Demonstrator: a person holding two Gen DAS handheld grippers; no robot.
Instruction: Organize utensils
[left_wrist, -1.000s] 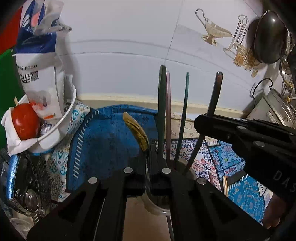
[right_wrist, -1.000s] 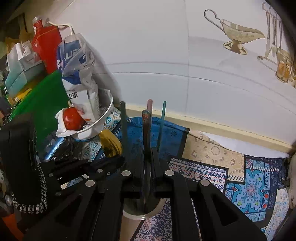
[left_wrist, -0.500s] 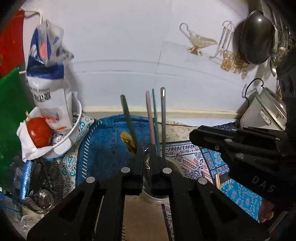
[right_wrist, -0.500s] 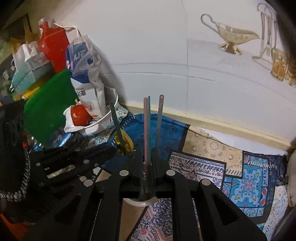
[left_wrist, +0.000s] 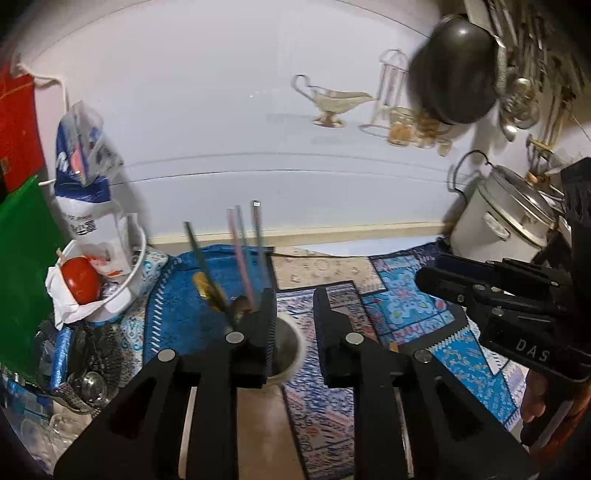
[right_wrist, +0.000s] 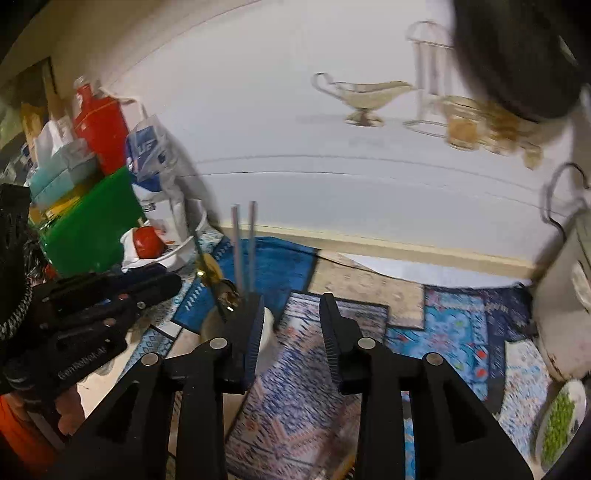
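A white cup (left_wrist: 291, 354) stands on the patterned mat and holds several long utensils (left_wrist: 240, 254) and a gold spoon (left_wrist: 208, 291), all leaning left. My left gripper (left_wrist: 293, 310) is open and empty, its left finger in front of the cup. My right gripper (right_wrist: 291, 314) is open and empty, just right of the cup (right_wrist: 218, 325) and the upright utensil handles (right_wrist: 243, 243). The right gripper also shows at the right of the left wrist view (left_wrist: 491, 295), and the left one at the left of the right wrist view (right_wrist: 92, 306).
A white bowl (left_wrist: 125, 291) with a tomato (left_wrist: 79, 277) and a bag stands at the left against the wall. A steel pot (left_wrist: 506, 221) stands at the right. A green board (right_wrist: 88, 225) and boxes are far left. A plate of greens (right_wrist: 557, 424) lies at the lower right.
Both grippers have opened and let go of the utensils, which now stand in the cup. Both have drawn back and up from the cup, the right one shifting right.
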